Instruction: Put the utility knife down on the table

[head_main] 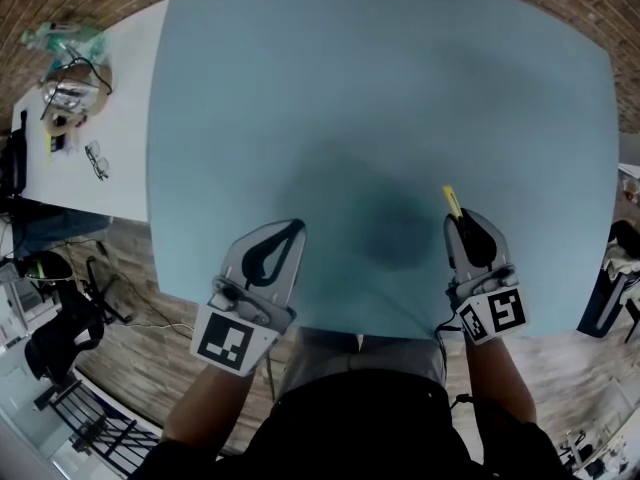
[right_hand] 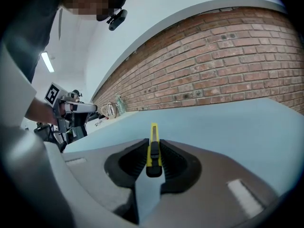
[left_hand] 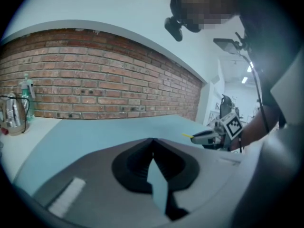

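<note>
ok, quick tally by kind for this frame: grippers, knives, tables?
Grippers: 2 (left gripper, right gripper)
Utility knife: 1, yellow, held between the right gripper's fingers
Tables: 2 (blue table, white table)
Total: 5

The left gripper and right gripper are grey, smooth and pointy, with black ribbed pads inside. Each has a cube — the left cube and right cube — white with black squares. A thin black cable runs by the right one. The person wears a black top
</note>
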Tool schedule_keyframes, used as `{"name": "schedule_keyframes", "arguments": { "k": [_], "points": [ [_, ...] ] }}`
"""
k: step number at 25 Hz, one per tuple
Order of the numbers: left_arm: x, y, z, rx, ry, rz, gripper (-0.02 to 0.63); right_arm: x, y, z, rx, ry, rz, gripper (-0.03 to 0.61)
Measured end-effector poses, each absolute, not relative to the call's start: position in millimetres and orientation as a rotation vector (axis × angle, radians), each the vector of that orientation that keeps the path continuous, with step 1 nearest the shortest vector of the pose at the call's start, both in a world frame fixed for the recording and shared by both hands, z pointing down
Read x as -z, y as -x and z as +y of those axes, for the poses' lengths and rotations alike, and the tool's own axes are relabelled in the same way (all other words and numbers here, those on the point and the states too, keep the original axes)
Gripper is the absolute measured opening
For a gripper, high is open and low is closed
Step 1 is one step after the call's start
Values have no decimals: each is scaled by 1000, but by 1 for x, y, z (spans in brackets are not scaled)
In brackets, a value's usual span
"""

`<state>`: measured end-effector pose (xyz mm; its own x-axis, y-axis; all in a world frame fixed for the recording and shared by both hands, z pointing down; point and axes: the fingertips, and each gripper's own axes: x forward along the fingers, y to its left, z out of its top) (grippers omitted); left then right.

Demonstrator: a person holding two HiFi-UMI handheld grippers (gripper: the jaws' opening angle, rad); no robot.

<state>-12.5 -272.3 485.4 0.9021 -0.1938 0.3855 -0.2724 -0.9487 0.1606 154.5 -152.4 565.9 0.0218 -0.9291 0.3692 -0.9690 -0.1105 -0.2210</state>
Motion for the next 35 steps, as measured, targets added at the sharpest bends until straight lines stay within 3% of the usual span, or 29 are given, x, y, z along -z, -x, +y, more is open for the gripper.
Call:
{"name": "schedule_keyframes", "arguments": {
  "k": [35],
  "points": [
    [-505, 20, -299, -562, -2745, -432, -14, -637, -170, -179, -849, -2013, -1797, 74]
  ]
}}
